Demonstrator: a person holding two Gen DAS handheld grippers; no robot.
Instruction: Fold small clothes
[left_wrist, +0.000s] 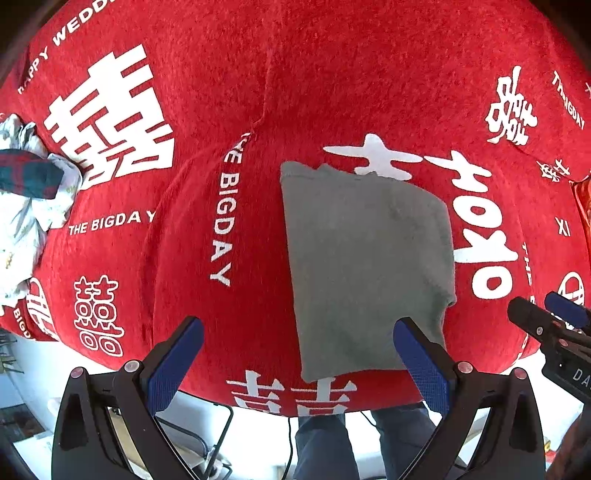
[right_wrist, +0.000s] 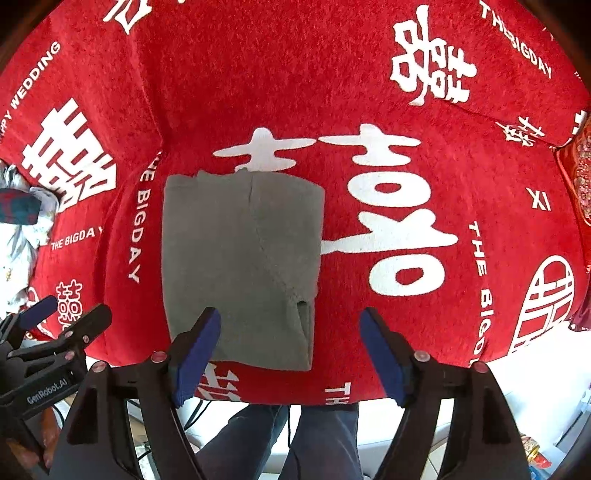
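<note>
Right now the grey garment (right_wrist: 240, 266) lies folded into a neat upright rectangle on the red cloth (right_wrist: 258, 74) printed with white characters, near its front edge, and nobody has hold of it. Both tools hang above it, pointing down. The right gripper (right_wrist: 290, 354) has its blue fingers (right_wrist: 195, 354) spread wide with nothing between them but air; the garment's lower right corner shows underneath. The left gripper (left_wrist: 295, 365) stands just as wide and just as empty, with the garment under its right-hand finger. No earlier view is on hand, so I'd only judge that the fold of this piece looks finished and let go.

Off at the left edge of the cloth sits a crumpled pile of clothes (left_wrist: 26, 206), pale printed fabric with a dark plaid piece (left_wrist: 29, 173) on top, well apart from the grey one. My guess is that comes next: the folded garment needs moving aside or leaving be, then one hand reaches left for a loose piece, drags it to open cloth, and both hands spread it flat before any crease is made.
</note>
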